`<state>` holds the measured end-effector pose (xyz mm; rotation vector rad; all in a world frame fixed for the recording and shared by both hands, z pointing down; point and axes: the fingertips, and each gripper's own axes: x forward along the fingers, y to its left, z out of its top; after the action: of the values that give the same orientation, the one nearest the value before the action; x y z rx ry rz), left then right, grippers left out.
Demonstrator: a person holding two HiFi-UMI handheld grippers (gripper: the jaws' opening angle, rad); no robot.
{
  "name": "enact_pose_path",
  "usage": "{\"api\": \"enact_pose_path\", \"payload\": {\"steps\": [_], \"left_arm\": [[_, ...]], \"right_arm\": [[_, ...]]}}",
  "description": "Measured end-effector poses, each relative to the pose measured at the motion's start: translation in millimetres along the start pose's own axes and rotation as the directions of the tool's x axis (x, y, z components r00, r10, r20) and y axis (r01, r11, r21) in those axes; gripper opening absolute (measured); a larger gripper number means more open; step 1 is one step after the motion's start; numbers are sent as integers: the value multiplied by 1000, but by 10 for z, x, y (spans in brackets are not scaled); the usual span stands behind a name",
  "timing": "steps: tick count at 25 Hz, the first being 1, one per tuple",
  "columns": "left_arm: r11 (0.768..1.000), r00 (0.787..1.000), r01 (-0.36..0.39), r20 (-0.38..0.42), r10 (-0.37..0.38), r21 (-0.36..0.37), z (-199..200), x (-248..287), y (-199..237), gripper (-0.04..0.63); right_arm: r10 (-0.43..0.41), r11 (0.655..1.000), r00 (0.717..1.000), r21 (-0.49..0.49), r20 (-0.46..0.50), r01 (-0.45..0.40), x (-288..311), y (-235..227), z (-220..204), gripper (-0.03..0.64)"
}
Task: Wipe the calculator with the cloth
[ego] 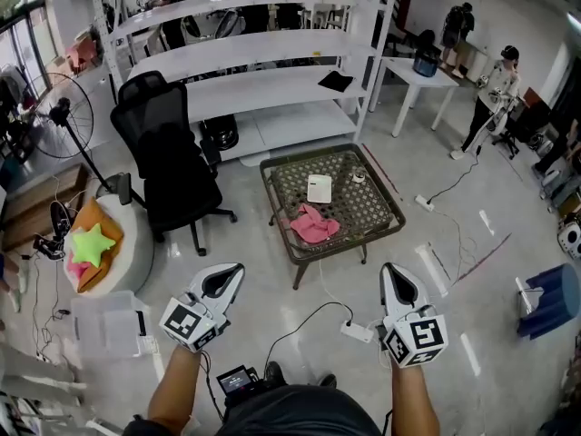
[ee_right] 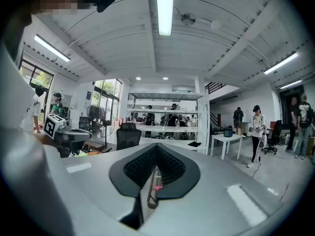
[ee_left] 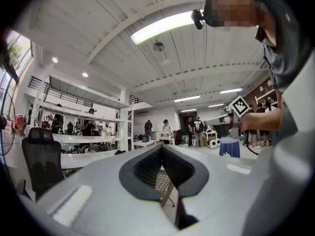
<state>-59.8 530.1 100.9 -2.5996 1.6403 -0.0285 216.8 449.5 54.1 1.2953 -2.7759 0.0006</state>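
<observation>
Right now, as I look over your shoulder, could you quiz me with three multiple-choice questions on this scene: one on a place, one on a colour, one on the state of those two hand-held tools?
1. Where does the calculator lie?
A) on top of the wicker table
B) under that table
C) hanging off that table's edge

2. What colour is the cloth?
A) blue
B) pink
C) green

3. How do the left gripper and the right gripper stand?
A) both wide open
B) each clamped on the cloth
C) both shut and empty

Answers:
1 A: the head view shows it flat on the woven top, just beyond the cloth.
2 B: the crumpled fabric is plainly pink.
3 C: each gripper view shows its jaws together with nothing between them, well short of the table.
</observation>
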Motion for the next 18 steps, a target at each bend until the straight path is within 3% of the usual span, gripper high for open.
{"api": "enact_pose_path", "payload": {"steps": [8,18], "left_arm": [[999,999,34,12,-34,-38,-54,26,187,58],[998,999,9,36,-6,-63,-225,78,373,58]], "right_arm": [[-11,1000,1000,-7,-3,11,185,188,40,3],[14,1000,999,-22,-31,-14,471,217,-4,3]]}}
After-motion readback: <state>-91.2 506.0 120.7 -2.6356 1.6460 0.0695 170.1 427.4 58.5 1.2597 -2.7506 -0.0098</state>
